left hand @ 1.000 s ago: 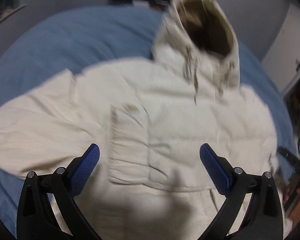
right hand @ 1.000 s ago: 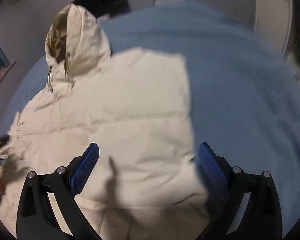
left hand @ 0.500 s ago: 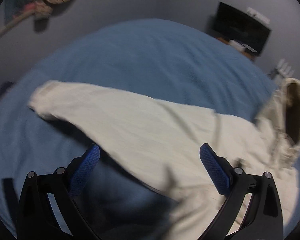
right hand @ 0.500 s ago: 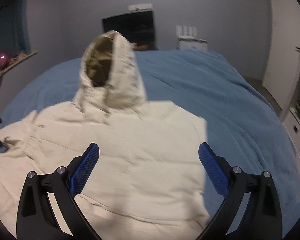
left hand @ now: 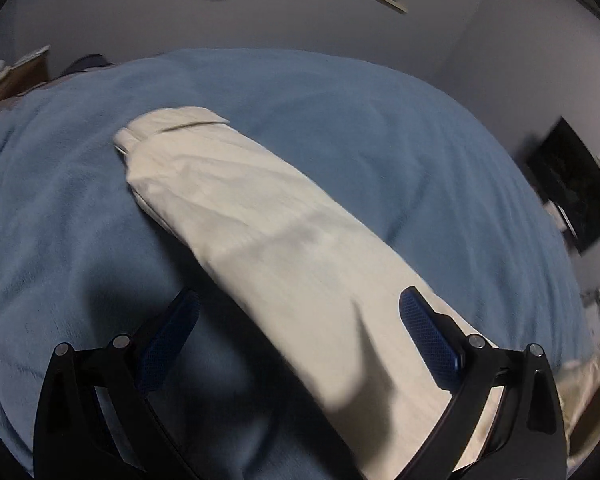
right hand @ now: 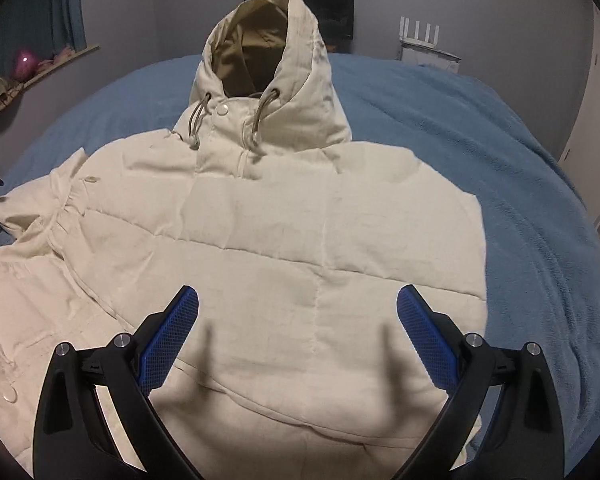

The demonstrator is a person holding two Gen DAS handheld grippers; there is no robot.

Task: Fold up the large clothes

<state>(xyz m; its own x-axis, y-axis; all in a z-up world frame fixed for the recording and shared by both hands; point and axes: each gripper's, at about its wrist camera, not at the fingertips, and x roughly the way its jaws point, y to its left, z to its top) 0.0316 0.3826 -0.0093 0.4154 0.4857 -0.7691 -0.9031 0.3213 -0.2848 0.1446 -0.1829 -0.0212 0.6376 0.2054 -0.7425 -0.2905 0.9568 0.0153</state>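
Observation:
A cream hooded padded jacket (right hand: 284, 240) lies face up on a blue blanket (right hand: 532, 184). Its hood (right hand: 268, 64) with a tan lining stands up at the far end. The right side of the jacket looks folded in with a straight edge. In the left wrist view, one long sleeve (left hand: 260, 232) stretches out across the blanket, its cuff (left hand: 160, 128) at the far end. My left gripper (left hand: 300, 316) is open above the sleeve's near part. My right gripper (right hand: 298, 312) is open and empty above the jacket's lower front.
The blue blanket (left hand: 380, 120) covers a bed. A wall shelf (right hand: 40, 68) with a pink object is at the left. A dark screen (left hand: 572, 196) and a white router (right hand: 420, 40) stand by the grey wall behind the bed. A white door (right hand: 596, 120) is at the right.
The left gripper has swung left from the jacket's body to look along the outstretched sleeve. The right gripper has backed off and centred on the jacket's front. Both stay open.

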